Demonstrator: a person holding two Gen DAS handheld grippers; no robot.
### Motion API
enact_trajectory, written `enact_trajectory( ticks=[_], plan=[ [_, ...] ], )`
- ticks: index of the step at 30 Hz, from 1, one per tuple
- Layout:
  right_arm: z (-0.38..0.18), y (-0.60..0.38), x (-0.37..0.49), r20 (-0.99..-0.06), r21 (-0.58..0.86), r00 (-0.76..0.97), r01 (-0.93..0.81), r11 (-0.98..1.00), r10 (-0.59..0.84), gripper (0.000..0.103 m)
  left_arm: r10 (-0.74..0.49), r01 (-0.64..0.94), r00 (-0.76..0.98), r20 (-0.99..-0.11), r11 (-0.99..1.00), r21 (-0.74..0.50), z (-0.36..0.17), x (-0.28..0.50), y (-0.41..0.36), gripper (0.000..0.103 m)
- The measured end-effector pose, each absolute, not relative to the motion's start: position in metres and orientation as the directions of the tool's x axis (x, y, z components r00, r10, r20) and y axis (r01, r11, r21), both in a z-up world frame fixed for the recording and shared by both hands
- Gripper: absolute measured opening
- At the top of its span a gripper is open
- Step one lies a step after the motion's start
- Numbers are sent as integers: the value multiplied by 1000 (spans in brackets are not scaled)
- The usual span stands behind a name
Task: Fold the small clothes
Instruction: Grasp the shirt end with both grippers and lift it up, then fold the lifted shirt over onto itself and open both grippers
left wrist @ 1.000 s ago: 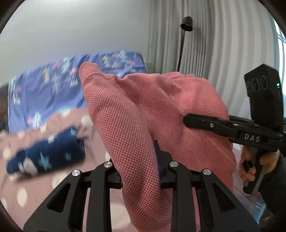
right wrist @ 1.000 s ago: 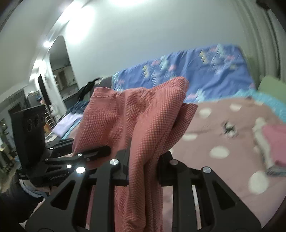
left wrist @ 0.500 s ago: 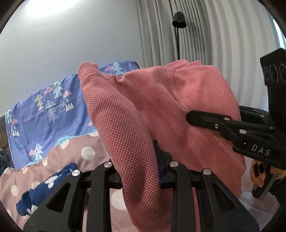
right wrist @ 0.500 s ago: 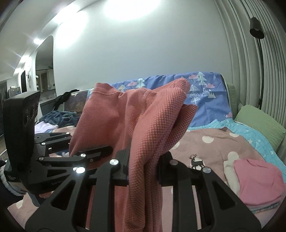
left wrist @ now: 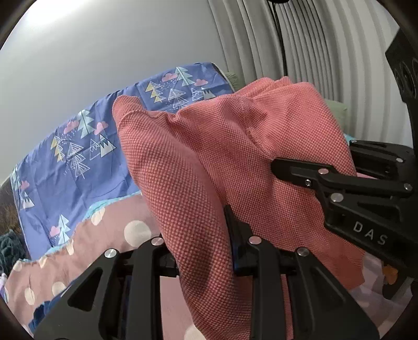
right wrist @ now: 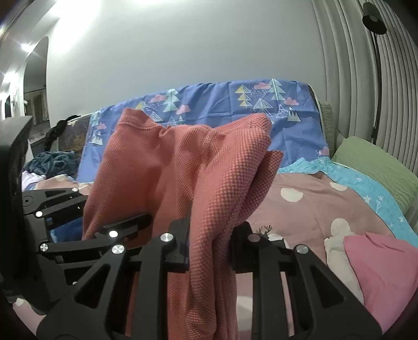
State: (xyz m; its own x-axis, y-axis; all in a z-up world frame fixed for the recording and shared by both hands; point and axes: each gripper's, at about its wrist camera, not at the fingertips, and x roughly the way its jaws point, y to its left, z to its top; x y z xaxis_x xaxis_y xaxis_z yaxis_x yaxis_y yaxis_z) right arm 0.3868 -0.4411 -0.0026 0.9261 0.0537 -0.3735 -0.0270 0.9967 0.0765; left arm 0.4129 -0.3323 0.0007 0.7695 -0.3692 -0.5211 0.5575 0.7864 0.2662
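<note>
Garment: one coral-red knit piece (left wrist: pixel 235 157), up in the air above the bed, hanging bunched between both tools, its loose end trailing down past the jaws.
Left gripper (left wrist: pixel 203 251): one, jaws pinching a thick fold of the red garment, cloth spilling over and below them.
Right gripper (right wrist: pixel 209 243): one, jaws clamped on another gathered fold of the same garment; from the left wrist view it reaches in from the right, its tip against the cloth, with "DAS" lettered on its body.
Grippers together: two, close side by side, each biting the one garment.
Bed: one, covered by a pink quilt with pale dots (right wrist: pixel 308 204), lying below the garment.
Blue sheet: one, printed with trees and clouds (right wrist: pixel 214 104), draped along the head of the bed behind the garment.
Folded pile: one pink piece (right wrist: pixel 381 264) on the quilt to the right, with a white piece (right wrist: pixel 337 245) just beside it, touching.
Pillow: one green (right wrist: pixel 376 167), at the right edge by the curtain.
Dark bundle: one blue-grey heap (right wrist: pixel 52 162) at the far left, too small to tell apart.
Lamp: one black floor lamp (right wrist: pixel 375 18) against the pleated curtain.
</note>
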Motion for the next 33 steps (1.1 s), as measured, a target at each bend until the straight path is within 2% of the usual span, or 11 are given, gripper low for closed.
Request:
enact_trajectory(
  ticks=[5, 7, 9, 10, 12, 15, 18, 22, 24, 29, 33],
  plan=[
    [-18, -439, 413, -387, 53, 922, 1, 999, 19, 21, -323, 525, 792, -518, 793, 308, -18, 436, -342, 30],
    [-27, -439, 426, -398, 43, 917, 15, 999, 3, 23, -291, 499, 802, -522, 806, 318, -29, 449, -342, 42],
    [-44, -442, 441, -434, 3, 898, 89, 996, -79, 51, -221, 452, 812, -540, 824, 342, -43, 459, -340, 59],
    [-55, -445, 447, -453, -19, 881, 141, 990, -134, 77, -169, 418, 821, -546, 829, 372, -54, 463, -336, 63],
    [-82, -459, 452, -530, 23, 838, 163, 986, -126, 77, -116, 404, 805, -582, 826, 394, -74, 469, -328, 64],
    [-120, -486, 458, -662, 192, 749, 198, 961, -22, 70, -83, 472, 692, -717, 804, 362, -115, 472, -312, 64],
    [-142, -498, 448, -728, 250, 685, 296, 922, -22, 63, -95, 480, 683, -725, 806, 347, -134, 461, -303, 64],
    [-131, -486, 416, -672, 218, 737, 296, 930, -77, 63, -99, 452, 674, -733, 839, 302, -129, 450, -295, 64],
    [-121, -479, 382, -607, 236, 790, 283, 930, -86, 69, -96, 432, 692, -716, 849, 304, -124, 437, -292, 67],
    [-100, -455, 292, -513, 234, 852, 250, 939, -99, 86, -215, 441, 729, -649, 873, 206, -103, 365, -268, 84],
    [-71, -430, 218, -469, 191, 877, 216, 957, -105, 92, -265, 422, 758, -596, 896, 139, -79, 305, -240, 95]
  ],
)
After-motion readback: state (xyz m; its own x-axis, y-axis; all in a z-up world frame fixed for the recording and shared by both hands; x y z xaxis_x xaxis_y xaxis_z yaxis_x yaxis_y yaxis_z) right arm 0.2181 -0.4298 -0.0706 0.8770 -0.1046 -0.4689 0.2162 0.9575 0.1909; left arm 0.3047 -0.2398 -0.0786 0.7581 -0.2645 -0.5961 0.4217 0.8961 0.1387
